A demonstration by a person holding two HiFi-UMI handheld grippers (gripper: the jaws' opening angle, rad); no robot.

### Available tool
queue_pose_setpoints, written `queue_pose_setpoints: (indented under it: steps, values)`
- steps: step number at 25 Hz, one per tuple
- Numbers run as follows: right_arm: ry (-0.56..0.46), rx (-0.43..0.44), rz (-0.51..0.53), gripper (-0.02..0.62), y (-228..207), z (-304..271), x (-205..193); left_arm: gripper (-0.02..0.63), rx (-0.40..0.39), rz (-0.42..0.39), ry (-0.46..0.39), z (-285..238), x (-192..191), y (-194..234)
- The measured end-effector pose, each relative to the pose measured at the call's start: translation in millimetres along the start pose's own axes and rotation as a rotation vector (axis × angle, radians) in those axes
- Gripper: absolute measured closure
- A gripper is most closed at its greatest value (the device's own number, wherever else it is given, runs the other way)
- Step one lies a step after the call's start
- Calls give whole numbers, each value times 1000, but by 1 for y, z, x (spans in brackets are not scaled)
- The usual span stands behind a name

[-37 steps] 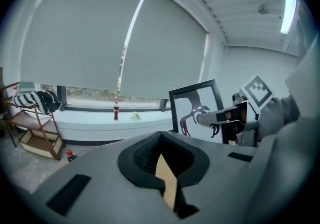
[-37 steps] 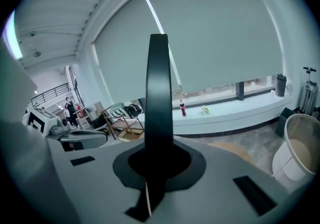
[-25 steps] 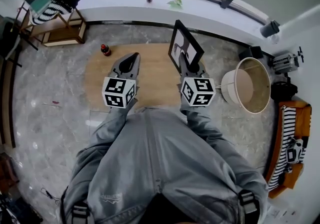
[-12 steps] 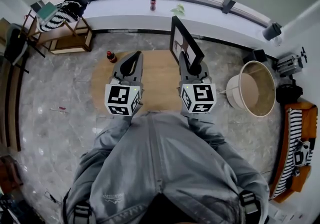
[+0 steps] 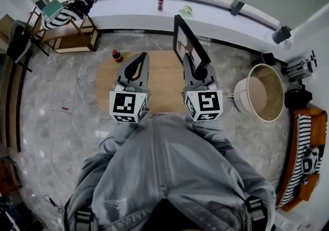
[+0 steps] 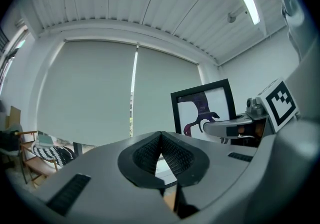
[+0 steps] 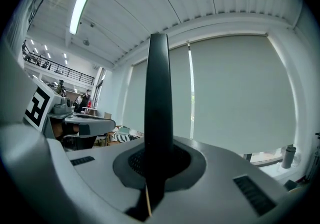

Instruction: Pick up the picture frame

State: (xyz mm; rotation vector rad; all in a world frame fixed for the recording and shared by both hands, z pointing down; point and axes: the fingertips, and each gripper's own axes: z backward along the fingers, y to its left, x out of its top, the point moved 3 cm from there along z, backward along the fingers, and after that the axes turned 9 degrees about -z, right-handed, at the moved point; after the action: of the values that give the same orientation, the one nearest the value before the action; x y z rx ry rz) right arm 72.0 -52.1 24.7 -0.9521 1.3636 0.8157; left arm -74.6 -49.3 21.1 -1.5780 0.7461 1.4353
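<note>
The picture frame (image 5: 188,43) is black with a white print of a dark figure, and it stands upright above the wooden table (image 5: 162,87). My right gripper (image 5: 195,69) is shut on its lower edge. The right gripper view shows the frame (image 7: 159,113) edge-on as a dark bar clamped between the pads. In the left gripper view the frame's face (image 6: 204,108) is at the right, with the right gripper (image 6: 234,128) below it. My left gripper (image 5: 138,63) hovers beside it on the left, shut and empty, and its pads (image 6: 150,154) meet.
A small red-capped bottle (image 5: 117,55) stands at the table's far left corner. A round tub (image 5: 259,92) sits on the floor to the right. A bottle (image 5: 161,1) and a leafy sprig (image 5: 186,11) rest on the window ledge. Shelves with striped cloth (image 5: 66,9) stand far left.
Both grippers have risen together, and the frame has gone up with the right one. The table and floor look farther below. The left gripper stays shut and empty.
</note>
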Motion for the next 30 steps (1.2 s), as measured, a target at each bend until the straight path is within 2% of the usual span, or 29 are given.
queue_pose_setpoints:
  steps: [16,30]
  values:
    - [8,1,13,560,11,7,-11,589,3,6,11,14,-11,-2]
    - [20,9,-15,558,1,-17,-16,589,-11,15,29,-8,-22,8]
